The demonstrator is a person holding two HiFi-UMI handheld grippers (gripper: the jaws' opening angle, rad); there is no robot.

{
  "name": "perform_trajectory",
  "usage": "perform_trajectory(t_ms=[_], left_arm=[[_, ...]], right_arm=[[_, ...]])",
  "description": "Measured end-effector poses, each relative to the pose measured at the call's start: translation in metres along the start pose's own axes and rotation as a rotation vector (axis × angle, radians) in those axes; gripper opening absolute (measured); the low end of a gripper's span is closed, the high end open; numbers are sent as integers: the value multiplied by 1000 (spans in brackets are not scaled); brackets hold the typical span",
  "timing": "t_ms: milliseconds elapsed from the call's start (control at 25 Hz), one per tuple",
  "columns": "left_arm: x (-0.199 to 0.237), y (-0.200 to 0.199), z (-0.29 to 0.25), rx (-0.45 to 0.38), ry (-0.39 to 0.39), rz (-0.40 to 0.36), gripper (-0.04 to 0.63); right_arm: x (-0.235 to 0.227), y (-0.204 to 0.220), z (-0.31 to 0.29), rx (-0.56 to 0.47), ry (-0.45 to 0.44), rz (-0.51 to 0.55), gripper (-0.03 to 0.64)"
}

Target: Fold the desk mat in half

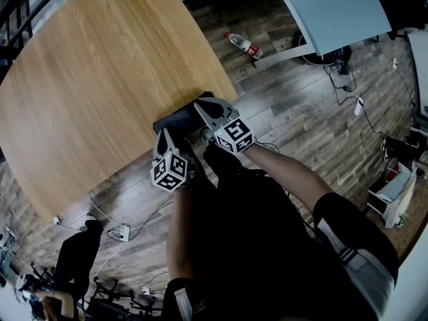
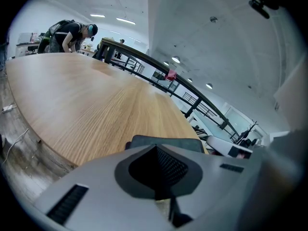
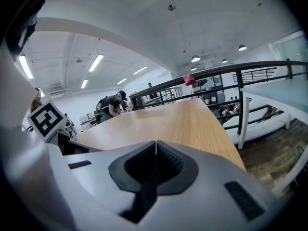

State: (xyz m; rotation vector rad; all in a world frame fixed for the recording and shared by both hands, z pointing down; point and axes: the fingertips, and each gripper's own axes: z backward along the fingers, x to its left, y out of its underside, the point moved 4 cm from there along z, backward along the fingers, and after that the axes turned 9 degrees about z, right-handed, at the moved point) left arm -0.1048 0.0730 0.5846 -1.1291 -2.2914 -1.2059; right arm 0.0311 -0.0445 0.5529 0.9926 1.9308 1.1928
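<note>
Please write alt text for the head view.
Seen from above, the left gripper and right gripper, both shut, are at a dark desk mat on the near edge of a wooden table.

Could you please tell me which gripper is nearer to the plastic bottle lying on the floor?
Right. The right gripper is at the near edge of the table, down-left of the bottle; the left gripper lies even farther down-left.
</note>
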Motion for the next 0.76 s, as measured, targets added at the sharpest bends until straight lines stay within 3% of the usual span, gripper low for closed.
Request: perform_trajectory(t_ms=[760], left_arm=[[-1, 2, -1, -4, 4, 4, 23]], right_arm=[[-2, 1, 1, 0, 6, 6, 34]])
